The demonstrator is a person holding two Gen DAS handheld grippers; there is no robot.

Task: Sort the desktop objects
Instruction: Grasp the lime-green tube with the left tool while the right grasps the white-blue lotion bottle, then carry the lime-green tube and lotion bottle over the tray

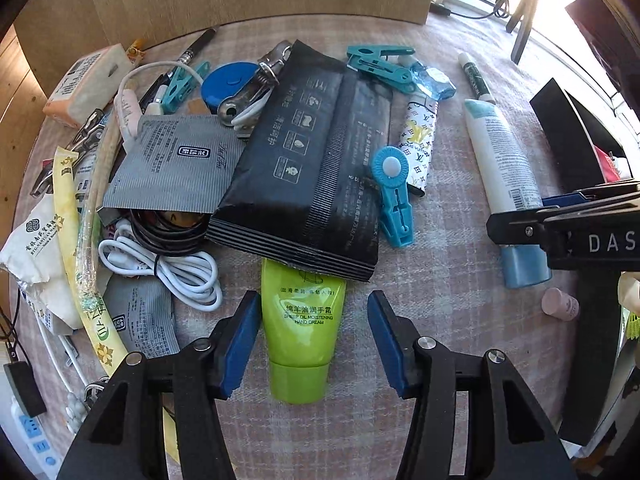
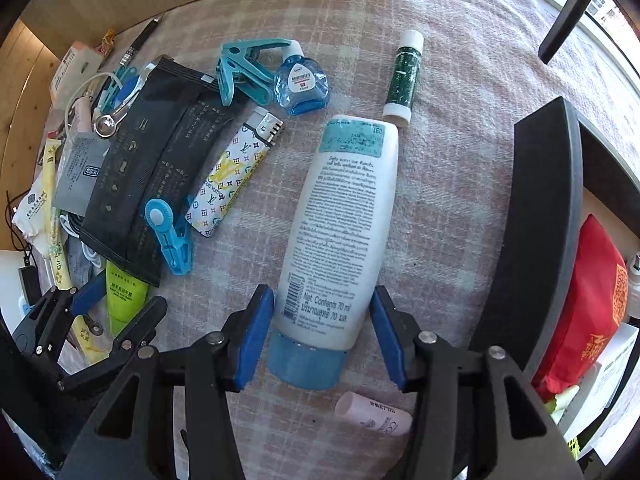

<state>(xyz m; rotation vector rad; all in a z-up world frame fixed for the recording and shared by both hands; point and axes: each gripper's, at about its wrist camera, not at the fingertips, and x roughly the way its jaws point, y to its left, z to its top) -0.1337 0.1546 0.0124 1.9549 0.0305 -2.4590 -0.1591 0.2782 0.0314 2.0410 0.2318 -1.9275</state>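
- Desktop objects lie mostly unsorted on the pink checked tablecloth [image 2: 460, 168], a heap on the left side and a looser scatter to the right; the sorting looks barely begun.
- Nearest the left wrist camera, the left gripper [image 1: 314, 340] stands wide, its blue pads either side of a green hand cream tube [image 1: 301, 328] without touching it; the tube's far end is tucked under a black pouch [image 1: 308, 168].
- Nearest the right wrist camera, the right gripper [image 2: 320, 334] brackets the cap end of a white lotion tube [image 2: 340, 220], its left pad at or nearly at the tube, the right one just clear; no firm grip is evident and the tube lies flat on the cloth.
- A small pink tube [image 2: 374, 414] lies just beneath that gripper.
- Mid-field hold a blue clip [image 1: 394, 196], a patterned lighter [image 2: 232, 176] and a coiled white cable [image 1: 176, 272], all touching or near the pouch.
- Farther off sit a teal clothespin [image 2: 244, 68], an eye-drop bottle [image 2: 302, 84] and a green stick [image 2: 402, 76], the last just beyond the lotion tube's crimped end.
- At the right edge a dark-walled box [image 2: 548, 216] shows a red packet [image 2: 592, 296] inside; what else it holds cannot be made out.
- Judged from the spread, nearly every item remains to be grouped, and the two tubes appear the first candidates.
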